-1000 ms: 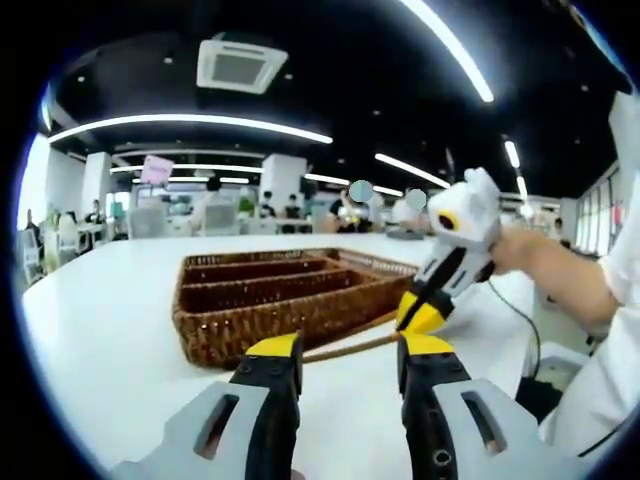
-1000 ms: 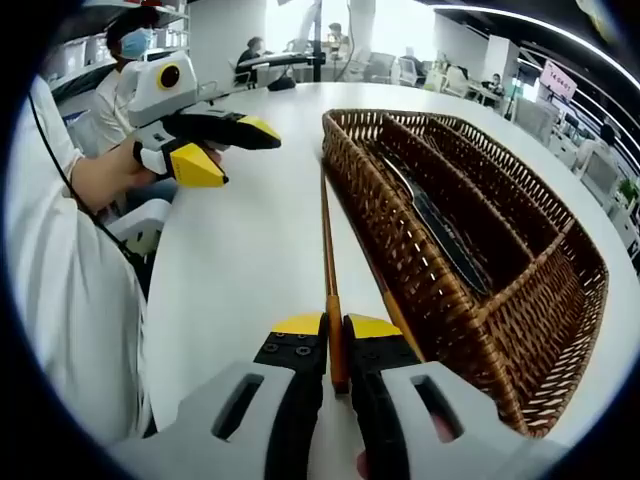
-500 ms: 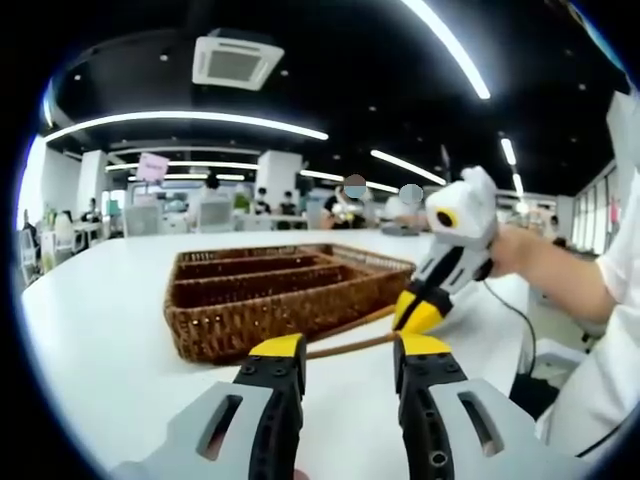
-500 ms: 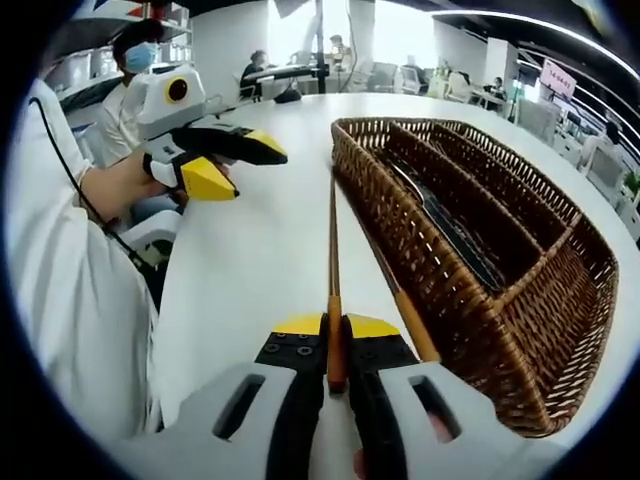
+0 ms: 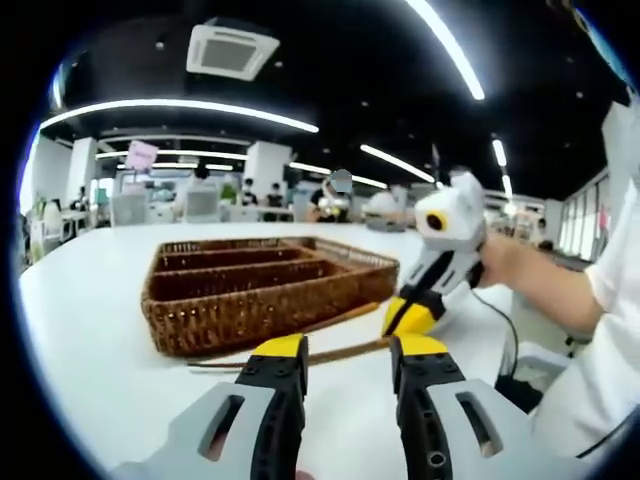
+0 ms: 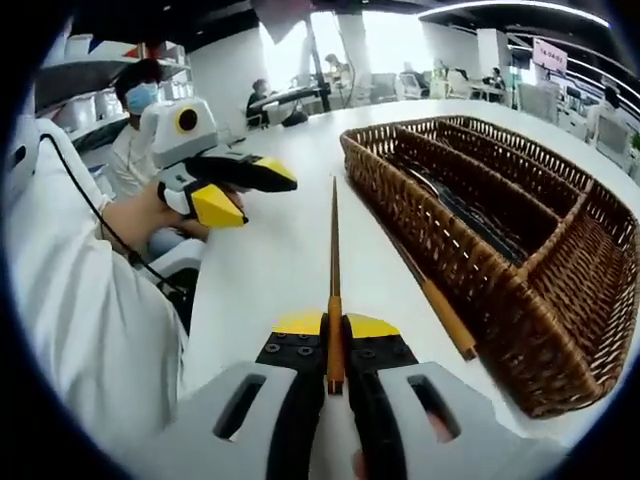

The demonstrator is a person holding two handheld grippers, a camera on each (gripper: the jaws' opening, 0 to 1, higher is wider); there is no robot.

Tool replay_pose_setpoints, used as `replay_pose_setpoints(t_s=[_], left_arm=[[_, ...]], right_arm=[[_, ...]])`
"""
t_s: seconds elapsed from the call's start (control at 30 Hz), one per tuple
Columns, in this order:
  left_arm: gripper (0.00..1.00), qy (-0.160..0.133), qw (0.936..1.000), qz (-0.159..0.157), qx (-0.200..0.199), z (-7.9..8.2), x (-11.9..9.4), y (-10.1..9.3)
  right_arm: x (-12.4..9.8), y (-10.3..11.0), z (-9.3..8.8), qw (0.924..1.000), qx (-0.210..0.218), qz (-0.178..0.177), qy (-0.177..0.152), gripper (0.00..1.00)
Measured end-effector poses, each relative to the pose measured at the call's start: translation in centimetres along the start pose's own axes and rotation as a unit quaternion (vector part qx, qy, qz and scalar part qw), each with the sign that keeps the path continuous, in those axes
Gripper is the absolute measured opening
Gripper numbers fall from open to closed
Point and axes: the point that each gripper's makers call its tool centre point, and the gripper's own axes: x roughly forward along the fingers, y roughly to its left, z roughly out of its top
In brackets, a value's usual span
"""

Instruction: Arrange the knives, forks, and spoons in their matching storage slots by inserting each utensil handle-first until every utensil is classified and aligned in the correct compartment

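Observation:
My right gripper [image 6: 335, 335] is shut on the orange handle of a thin, long utensil [image 6: 334, 240] whose metal end points forward over the white table. I cannot tell whether it is a knife, fork or spoon. A second orange-handled utensil [image 6: 443, 314] lies on the table against the wicker basket's near wall [image 6: 440, 235]. The basket has three long compartments, and dark metal utensils [image 6: 470, 215] lie in one. My left gripper [image 5: 345, 350] is open and holds nothing. In the left gripper view the right gripper [image 5: 410, 318] holds the utensil [image 5: 290, 357] low in front of the basket [image 5: 250, 300].
A person's hand and white sleeve [image 6: 80, 270] hold the left gripper [image 6: 255, 190] over the table's left side. A cable [image 6: 110, 240] trails from it. The white table [image 6: 270, 270] runs between the grippers and the basket. People and chairs are far behind.
The held utensil has swung away from the basket's wall, and its tip now points over bare table. The second utensil stays beside the basket. Both views have shifted slightly.

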Motion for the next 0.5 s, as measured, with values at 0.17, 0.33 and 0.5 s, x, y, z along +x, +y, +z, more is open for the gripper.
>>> replay_pose_setpoints(t_s=[0.17, 0.33, 0.5], left_arm=[[0.33, 0.012, 0.9994, -0.017, -0.028, -0.3, 0.2, -0.6], [0.33, 0.007, 0.9984, -0.028, -0.048, -0.3, 0.4, -1.0], [0.32, -0.015, 0.9955, -0.039, -0.085, 0.8, 0.9, -1.2]], right_arm=[[-0.3, 0.4, 0.4, 0.9988, 0.032, 0.02, -0.03, 0.05], [-0.8, 1.5, 2.0, 0.9926, 0.065, 0.055, -0.087, 0.05], [-1.2, 2.8, 3.2, 0.9835, 0.084, 0.091, -0.132, 0.05]])
